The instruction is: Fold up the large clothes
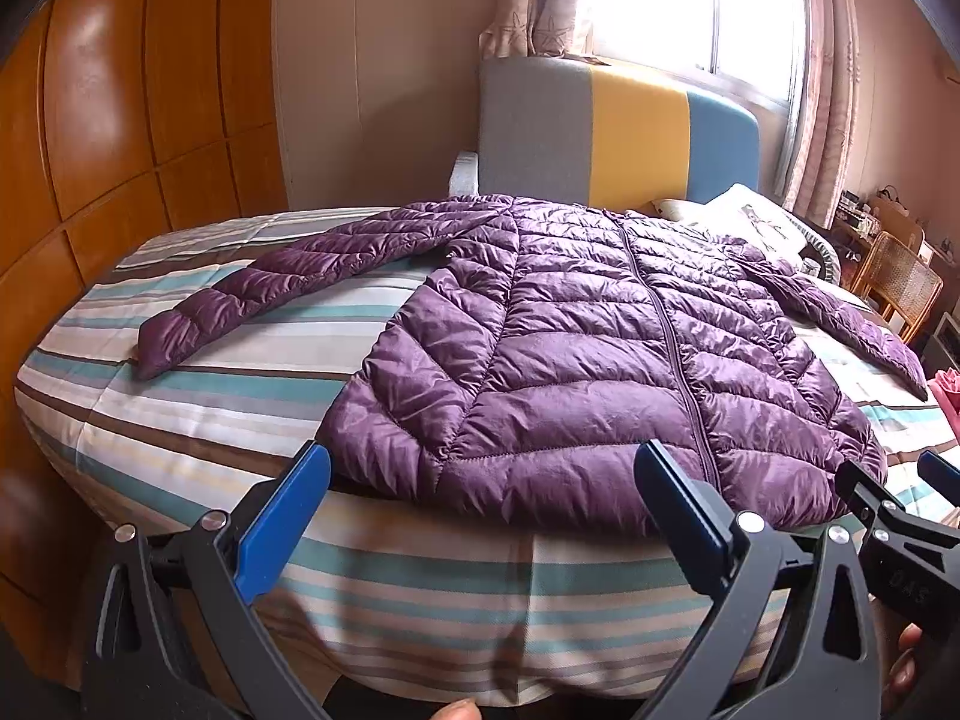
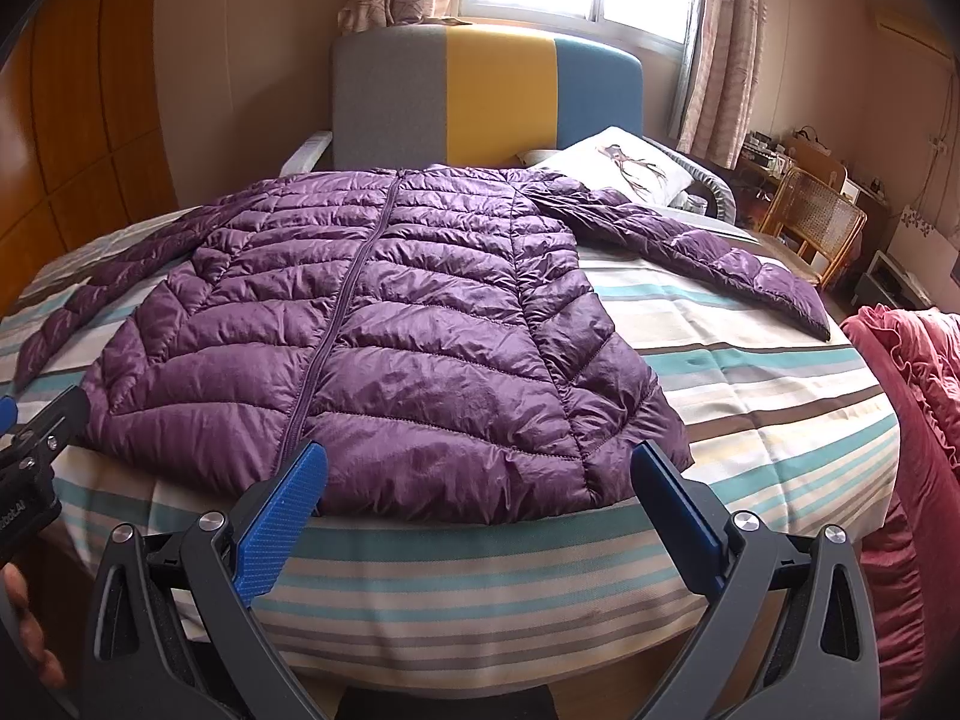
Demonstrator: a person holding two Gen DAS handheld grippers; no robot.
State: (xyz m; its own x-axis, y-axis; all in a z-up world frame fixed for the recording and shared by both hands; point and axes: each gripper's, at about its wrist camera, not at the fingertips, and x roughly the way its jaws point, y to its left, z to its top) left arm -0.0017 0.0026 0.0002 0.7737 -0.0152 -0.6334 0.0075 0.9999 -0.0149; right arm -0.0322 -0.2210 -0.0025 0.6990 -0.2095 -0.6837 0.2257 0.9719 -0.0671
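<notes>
Left gripper [image 1: 480, 516]: jaws spread, empty, low centre of frame
Right gripper [image 2: 480, 516]: jaws spread, empty
Purple puffer jacket [image 1: 600, 348]: flat mid-frame on striped bed [image 1: 198, 420], sleeves out
Advice: pinch each sleeve cuff, fold inward
</notes>
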